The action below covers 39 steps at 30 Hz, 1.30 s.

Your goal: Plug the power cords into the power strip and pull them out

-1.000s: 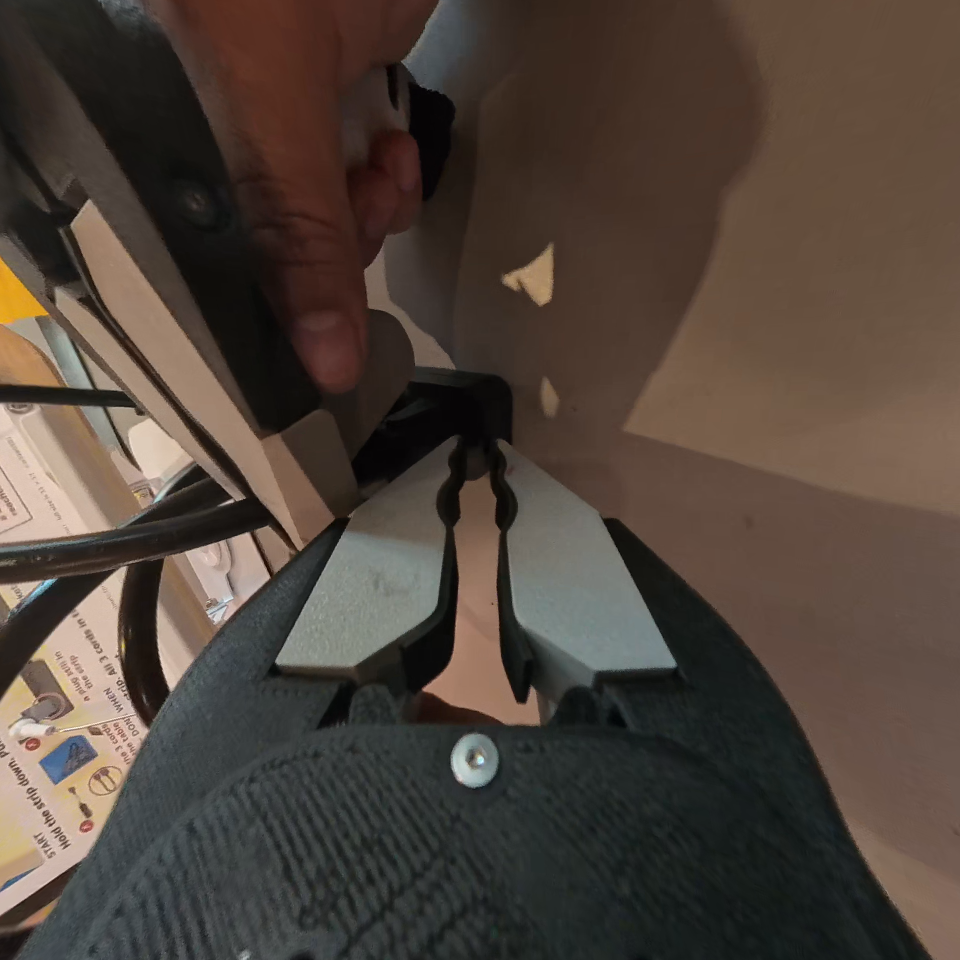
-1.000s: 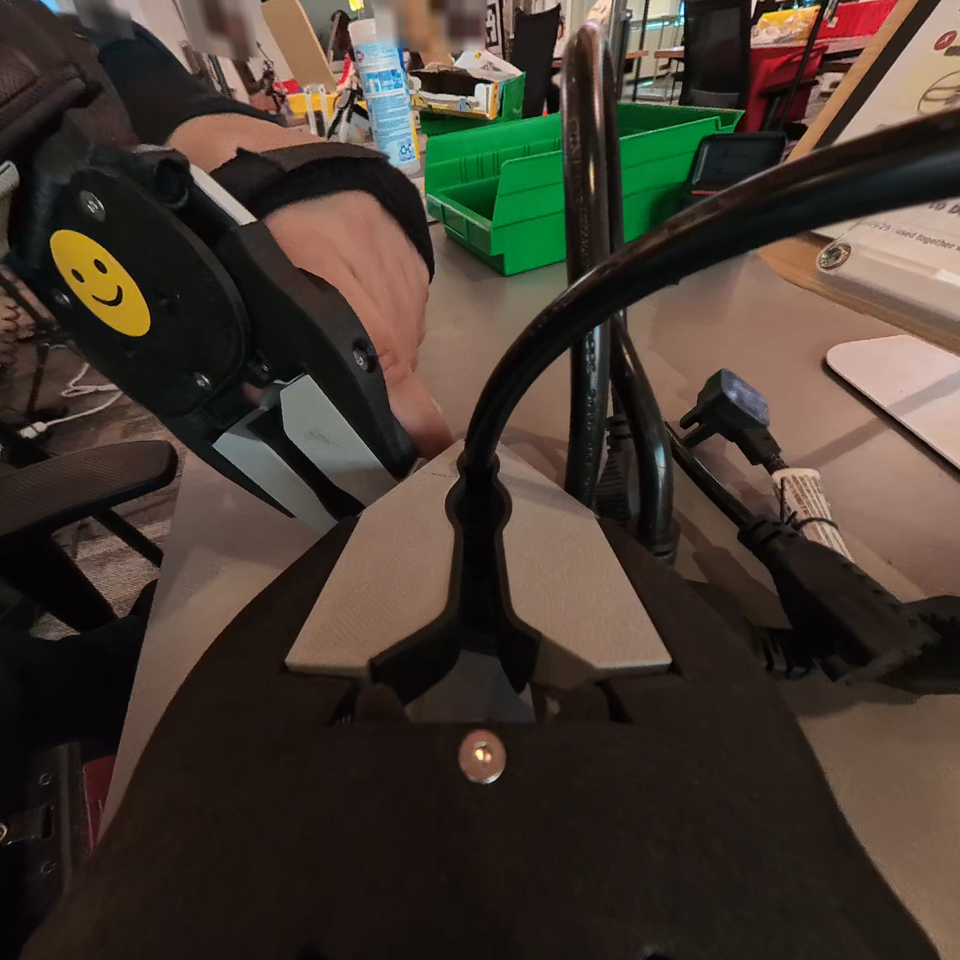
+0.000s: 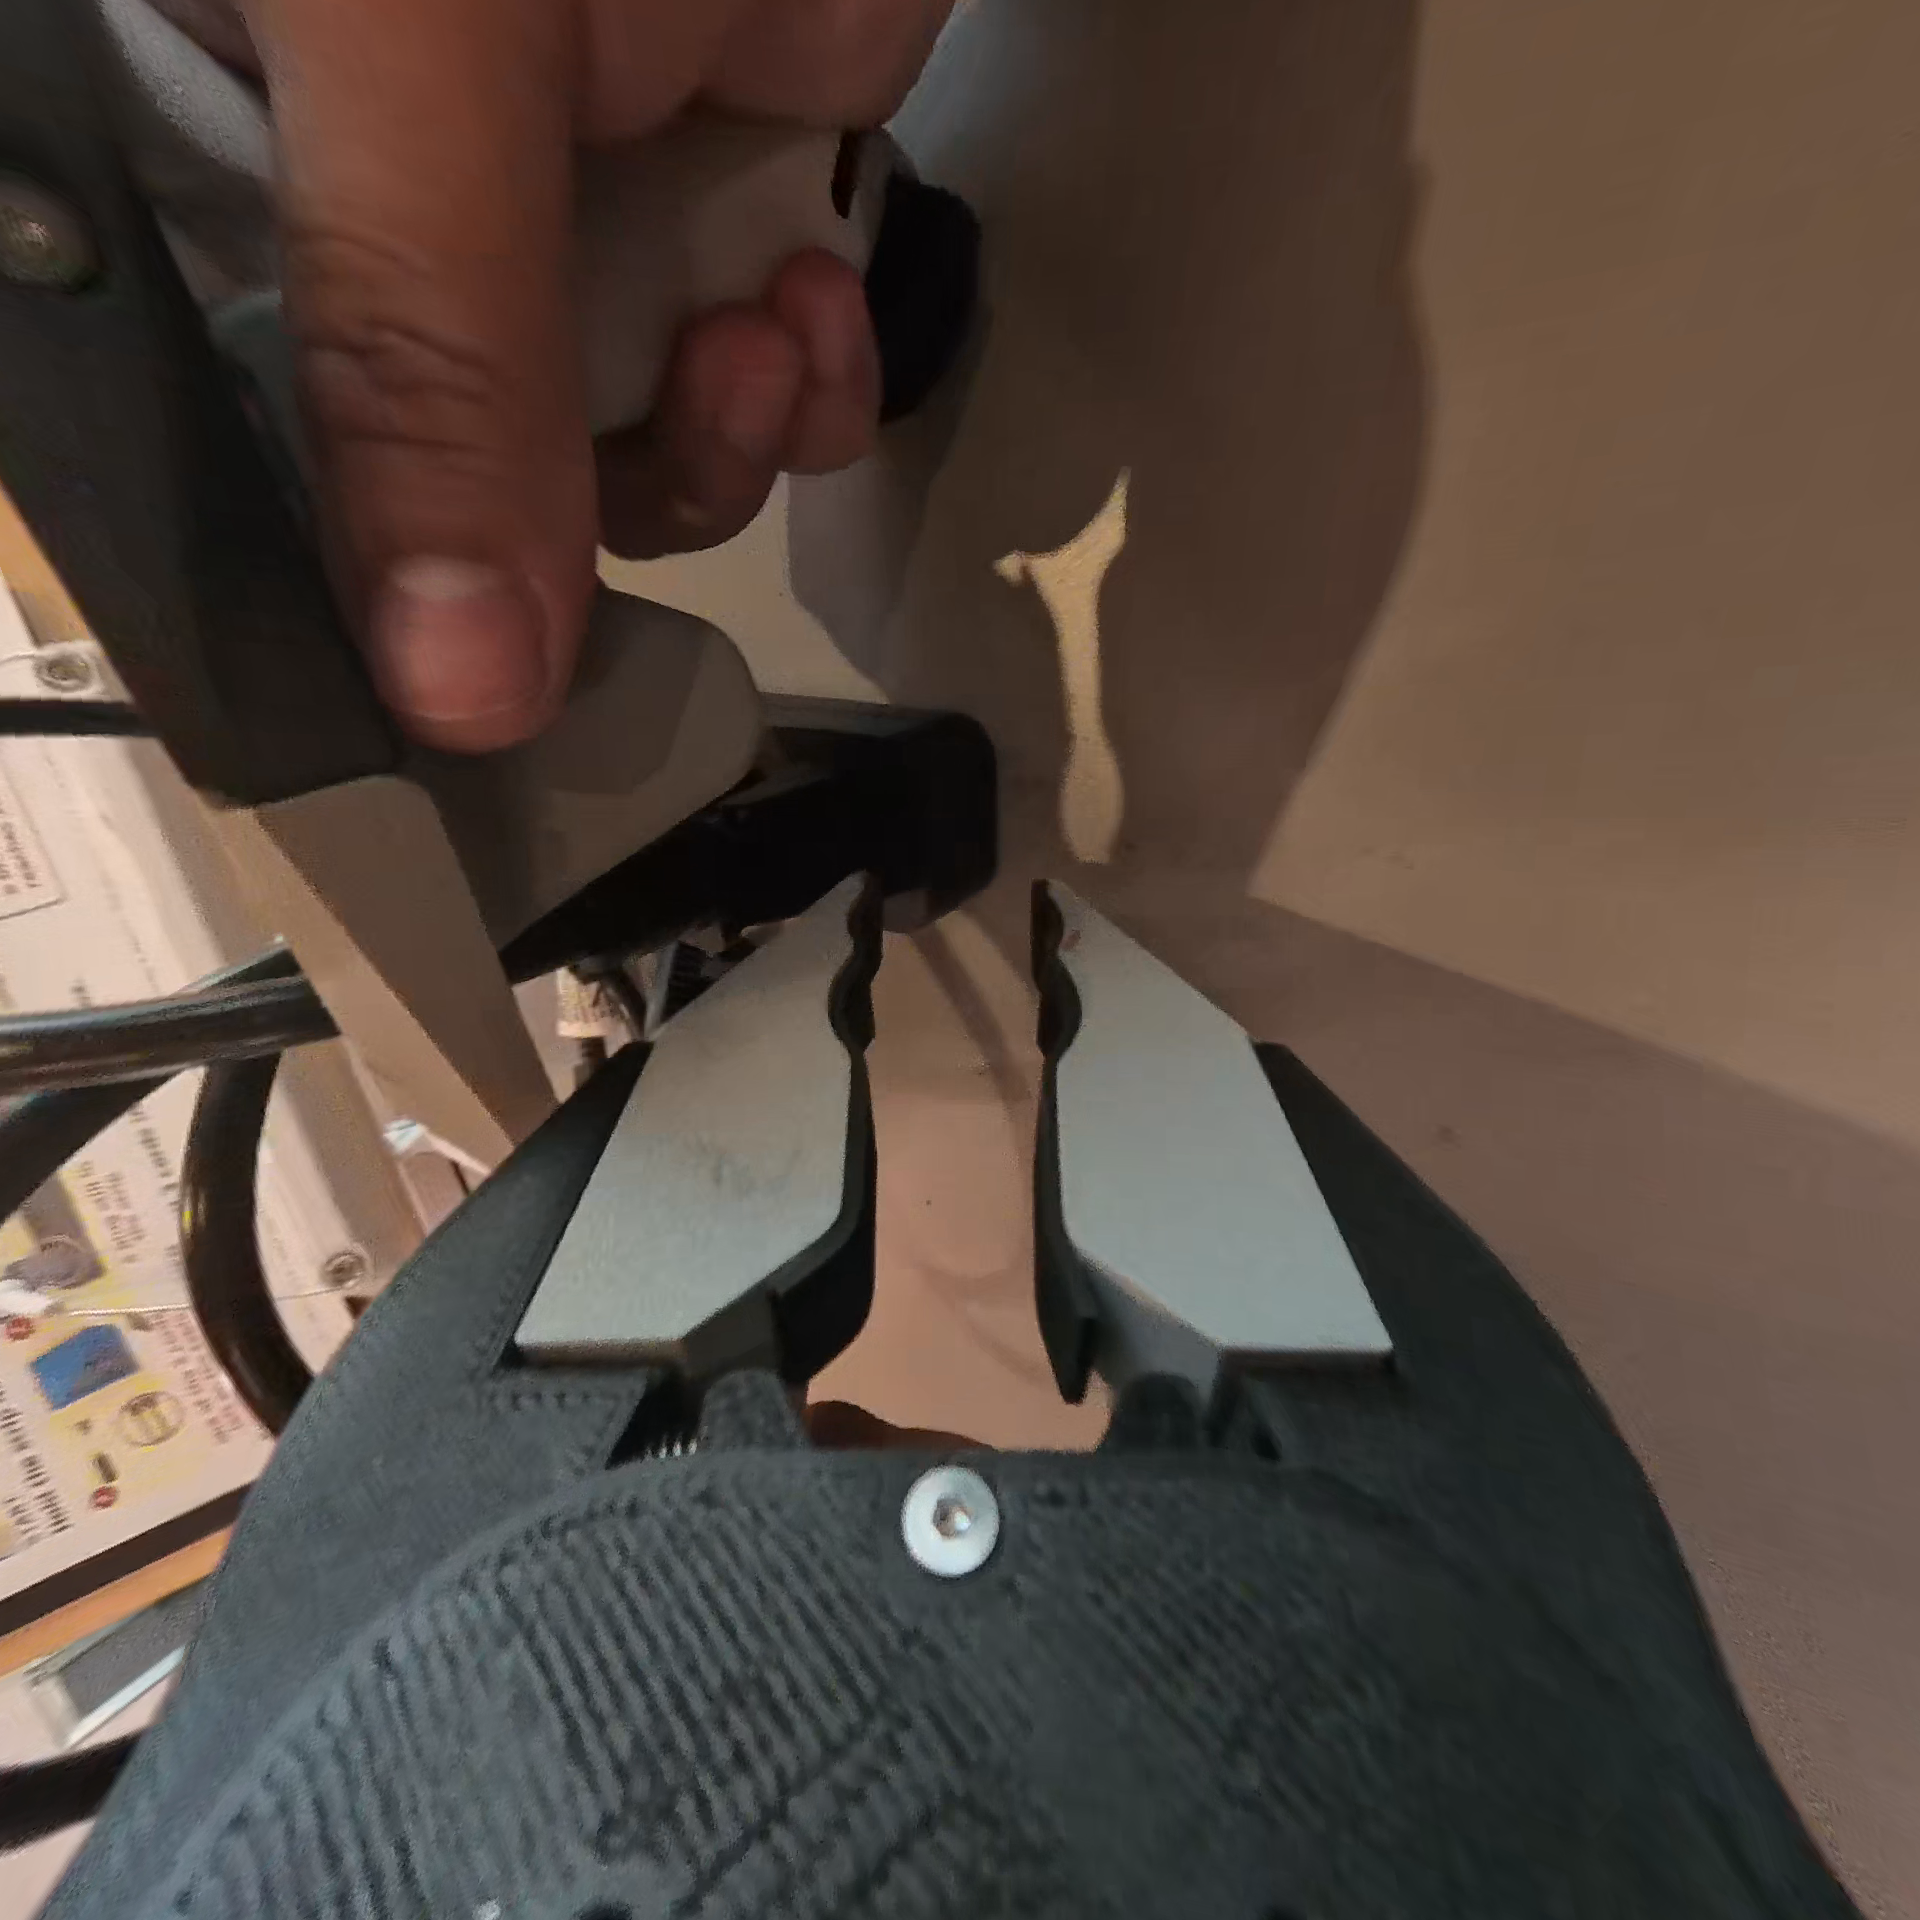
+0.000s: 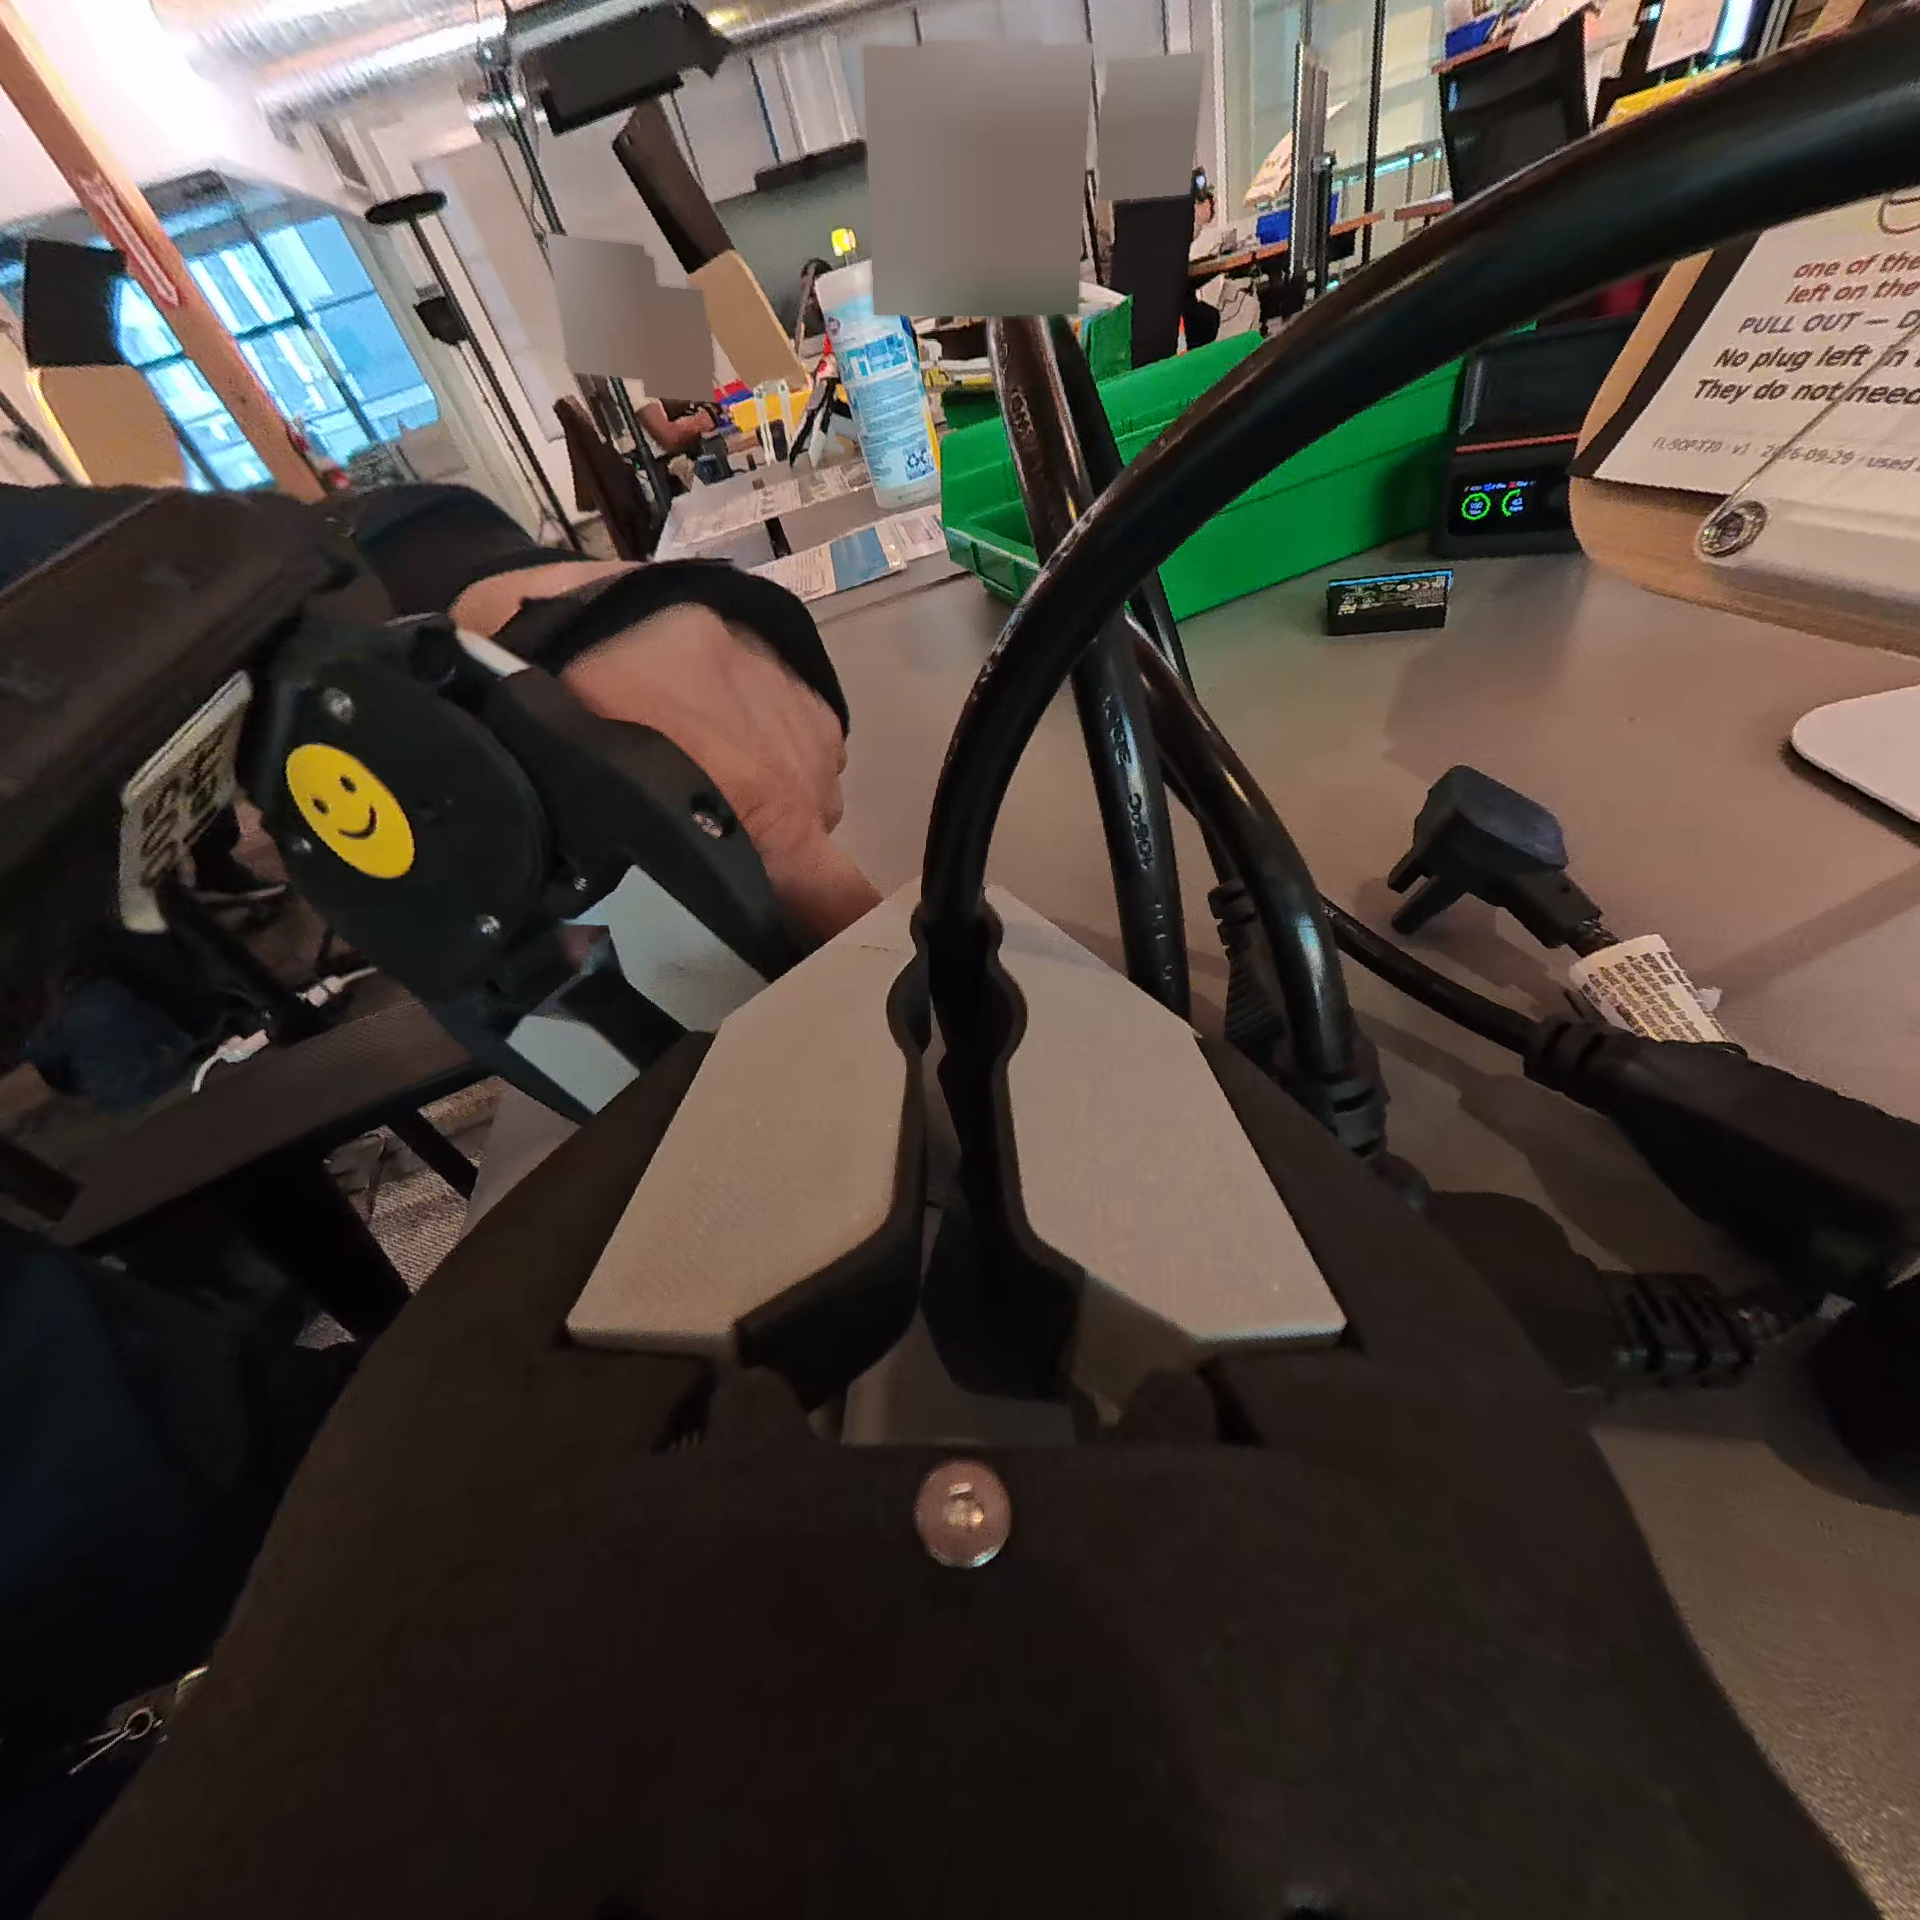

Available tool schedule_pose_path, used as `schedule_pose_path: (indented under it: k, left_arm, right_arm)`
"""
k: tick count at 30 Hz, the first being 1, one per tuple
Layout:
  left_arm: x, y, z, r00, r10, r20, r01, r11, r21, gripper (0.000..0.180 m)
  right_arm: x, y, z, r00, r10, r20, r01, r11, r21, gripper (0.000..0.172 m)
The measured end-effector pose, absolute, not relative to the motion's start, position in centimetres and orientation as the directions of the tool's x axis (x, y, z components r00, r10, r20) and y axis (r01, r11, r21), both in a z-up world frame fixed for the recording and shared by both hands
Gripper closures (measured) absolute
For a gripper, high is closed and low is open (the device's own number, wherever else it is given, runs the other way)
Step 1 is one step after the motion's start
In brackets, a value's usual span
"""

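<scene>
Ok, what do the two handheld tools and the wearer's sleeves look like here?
Both tools share pale grey wedge fingers with wavy black pads on ribbed black bodies with a silver screw. The left tool bears a yellow smiley sticker; the hand wears a black cuff.

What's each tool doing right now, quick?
Left tool: open, nothing between its fingers; a black plug sits just ahead.
Right tool: closed on a black cord.

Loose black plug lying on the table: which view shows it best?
Right wrist view. The loose plug lies unobstructed on the grey table, its prongs visible, right of the cord in the right gripper. The left wrist view does not show it.
</scene>
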<state>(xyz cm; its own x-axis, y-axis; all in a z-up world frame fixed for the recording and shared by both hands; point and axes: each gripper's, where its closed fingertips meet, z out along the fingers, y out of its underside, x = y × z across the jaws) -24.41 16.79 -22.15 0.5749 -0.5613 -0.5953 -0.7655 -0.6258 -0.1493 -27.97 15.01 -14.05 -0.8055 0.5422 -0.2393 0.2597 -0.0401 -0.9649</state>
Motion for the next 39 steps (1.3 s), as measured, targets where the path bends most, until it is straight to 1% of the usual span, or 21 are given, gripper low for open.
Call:
schedule_pose_path:
  k: [4,6,8,11,12,14,17,21,24,29,32,34,39]
  left_arm:
    - [-24.7,16.7,-22.4,0.513,-0.596,-0.618,-0.788,-0.613,-0.062,0.149]
    - [-24.8,16.8,-22.5,0.502,-0.604,-0.618,-0.785,-0.619,-0.033,0.147]
    - [-24.8,16.8,-22.5,0.513,-0.612,-0.602,-0.775,-0.632,-0.019,0.146]
    - [-24.8,17.0,-22.5,0.517,-0.626,-0.584,-0.771,-0.637,0.001,0.145]
    - [-24.8,17.0,-22.5,0.512,-0.631,-0.583,-0.772,-0.635,0.01,0.145]
    - [-24.8,17.1,-22.4,0.503,-0.638,-0.583,-0.772,-0.635,0.027,0.146]
    - [-24.8,17.5,-22.4,0.507,-0.631,-0.587,-0.771,-0.636,0.019,0.146]
    - [-24.8,17.9,-22.2,0.524,-0.605,-0.599,-0.767,-0.641,-0.025,0.153]
    - [-24.7,18.0,-22.3,0.536,-0.595,-0.599,-0.764,-0.643,-0.046,0.151]
    - [-24.7,18.0,-22.4,0.514,-0.595,-0.618,-0.769,-0.639,-0.024,0.15]
    - [-24.6,18.1,-22.4,0.527,-0.586,-0.615,-0.764,-0.644,-0.041,0.15]
    - [-24.6,18.1,-22.4,0.535,-0.582,-0.612,-0.76,-0.648,-0.049,0.15]
    - [-24.7,18.1,-22.3,0.522,-0.593,-0.613,-0.764,-0.645,-0.027,0.151]
  right_arm:
    - [-28.2,15.2,-14.1,-0.795,0.555,-0.244,0.265,-0.044,-0.963,0.17]
    - [-28.3,15.5,-14.3,-0.787,0.578,-0.213,0.252,-0.013,-0.968,0.17]
    - [-28.4,15.8,-14.8,-0.782,0.609,-0.132,0.224,0.077,-0.972,0.171]
    - [-28.2,16.6,-16.0,-0.767,0.641,0.046,0.16,0.261,-0.952,0.171]
    - [-28.3,16.7,-16.1,-0.758,0.646,0.086,0.135,0.286,-0.949,0.169]
    - [-28.3,16.8,-16.1,-0.754,0.648,0.103,0.131,0.302,-0.944,0.168]
    - [-28.3,17.1,-16.2,-0.755,0.647,0.11,0.145,0.327,-0.934,0.168]
    - [-28.2,17.5,-16.2,-0.749,0.645,0.153,0.13,0.37,-0.92,0.168]
    - [-28.1,17.7,-16.3,-0.752,0.638,0.167,0.127,0.389,-0.913,0.167]
    - [-27.8,18.1,-16.0,-0.753,0.623,0.214,0.083,0.412,-0.907,0.164]
    - [-27.6,18.2,-16.0,-0.767,0.618,0.173,0.102,0.383,-0.918,0.164]
    - [-27.6,18.3,-15.9,-0.767,0.616,0.177,0.099,0.387,-0.917,0.164]
    - [-27.5,18.4,-15.9,-0.773,0.606,0.19,0.089,0.399,-0.913,0.163]
